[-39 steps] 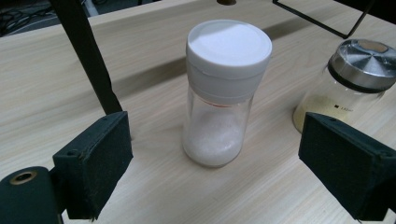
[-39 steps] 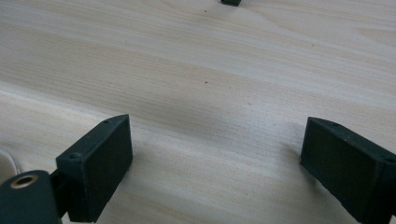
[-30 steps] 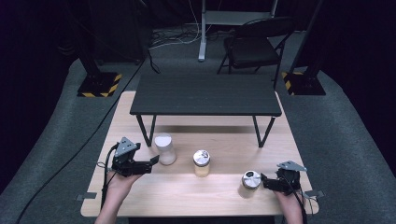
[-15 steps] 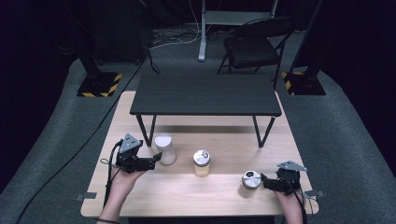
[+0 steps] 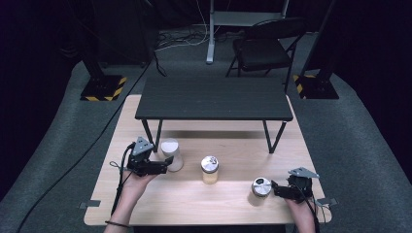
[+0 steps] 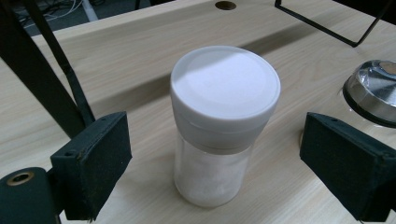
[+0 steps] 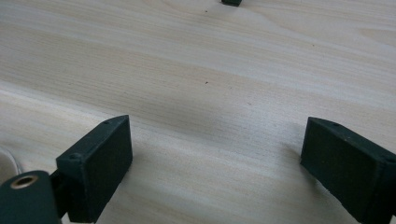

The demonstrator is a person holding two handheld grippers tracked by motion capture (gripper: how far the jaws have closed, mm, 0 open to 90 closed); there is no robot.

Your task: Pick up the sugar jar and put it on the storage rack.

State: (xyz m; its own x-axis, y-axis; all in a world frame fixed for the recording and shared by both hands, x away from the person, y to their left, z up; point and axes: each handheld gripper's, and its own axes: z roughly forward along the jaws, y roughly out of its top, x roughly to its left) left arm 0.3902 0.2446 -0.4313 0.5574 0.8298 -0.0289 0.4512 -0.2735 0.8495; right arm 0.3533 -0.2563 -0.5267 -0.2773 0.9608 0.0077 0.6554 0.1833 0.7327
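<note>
So the left tongs [image 6: 212, 154] have slid in toward the white-lidded jar [image 6: 224, 121] since a second ago. It now stands upright between the wide-open jaws, neither pad touching it. It sits on the desk [image 5: 160, 194] near the little black table's leg [image 5: 158, 136]. Looks like the grab is lined up; closing comes next, I'd guess. Right tongs [image 7: 212, 163] are wide too, nothing in them, parked just beside the steel-lidded jar [image 5: 261, 187]. The amber jar [image 5: 210, 170] stands between the two.

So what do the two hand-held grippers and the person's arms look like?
Both are black. The left hand-held gripper and the right hand-held gripper each carry a grey three-cornered plate and a trailing black cable; the pads are dark, blocky and rectangular. Forearms are bare; a dark band circles the left wrist.
</note>
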